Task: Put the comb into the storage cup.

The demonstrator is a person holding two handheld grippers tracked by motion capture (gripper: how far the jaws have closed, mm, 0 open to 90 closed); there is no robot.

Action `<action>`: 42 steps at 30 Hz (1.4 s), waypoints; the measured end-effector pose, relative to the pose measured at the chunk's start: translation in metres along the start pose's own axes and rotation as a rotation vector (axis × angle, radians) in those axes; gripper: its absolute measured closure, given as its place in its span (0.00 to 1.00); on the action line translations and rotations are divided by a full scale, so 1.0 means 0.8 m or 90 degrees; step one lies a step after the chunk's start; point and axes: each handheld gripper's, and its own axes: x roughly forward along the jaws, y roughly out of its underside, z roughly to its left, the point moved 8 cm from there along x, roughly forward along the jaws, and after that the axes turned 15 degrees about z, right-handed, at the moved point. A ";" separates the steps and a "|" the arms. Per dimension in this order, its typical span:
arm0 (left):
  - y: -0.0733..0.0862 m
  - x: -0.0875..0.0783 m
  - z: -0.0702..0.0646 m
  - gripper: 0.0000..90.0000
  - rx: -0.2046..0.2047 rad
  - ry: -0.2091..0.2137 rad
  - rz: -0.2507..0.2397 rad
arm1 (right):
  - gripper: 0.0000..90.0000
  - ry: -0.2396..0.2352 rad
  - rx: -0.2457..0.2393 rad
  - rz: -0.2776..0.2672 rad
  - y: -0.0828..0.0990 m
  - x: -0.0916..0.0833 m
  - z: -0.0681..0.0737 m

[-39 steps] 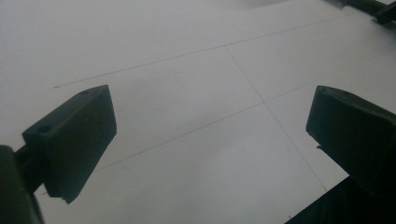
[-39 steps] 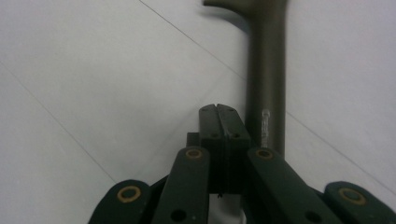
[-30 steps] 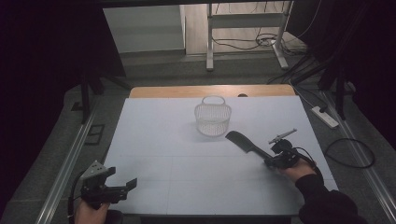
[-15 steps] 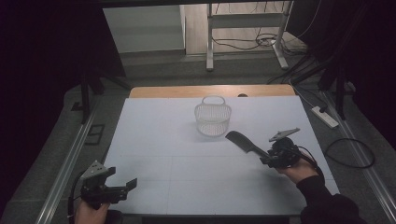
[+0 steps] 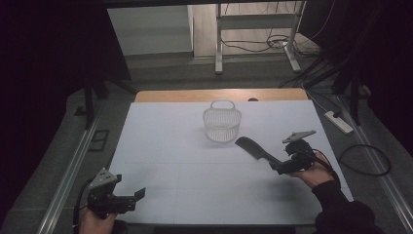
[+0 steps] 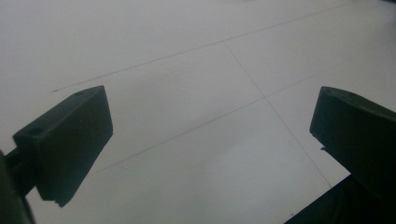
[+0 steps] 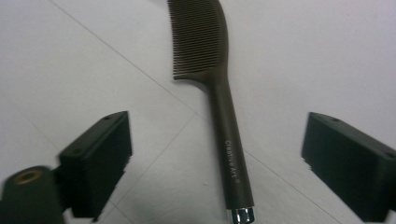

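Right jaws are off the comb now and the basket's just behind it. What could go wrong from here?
1. The right gripper has just been opening; its jaws straddle the comb handle without pressing it, so lifting now would likely leave the comb on the table.
2. The handle is thin and lies flat; a regrasp may skid it sideways.
3. The white basket stands close beyond the comb's teeth; a forward push could nudge it.

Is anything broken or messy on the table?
Nothing stands out. The dark comb lies flat and whole on the white table, between the wide-open jaws of the right gripper, which have just been opening. The little basket stands upright beyond it, with nothing spilled.
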 end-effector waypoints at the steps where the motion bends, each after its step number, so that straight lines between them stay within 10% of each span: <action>1: 0.000 0.000 0.000 0.00 -0.001 0.002 0.000 | 0.03 -0.002 0.005 -0.002 0.000 0.000 -0.001; 22: -0.001 0.003 0.000 0.01 -0.001 0.011 0.008 | 0.00 -0.004 0.025 -0.016 -0.019 -0.009 -0.026; 42: -0.004 0.005 0.001 0.01 -0.004 0.021 0.007 | 0.00 -0.012 0.001 0.082 -0.030 0.032 -0.024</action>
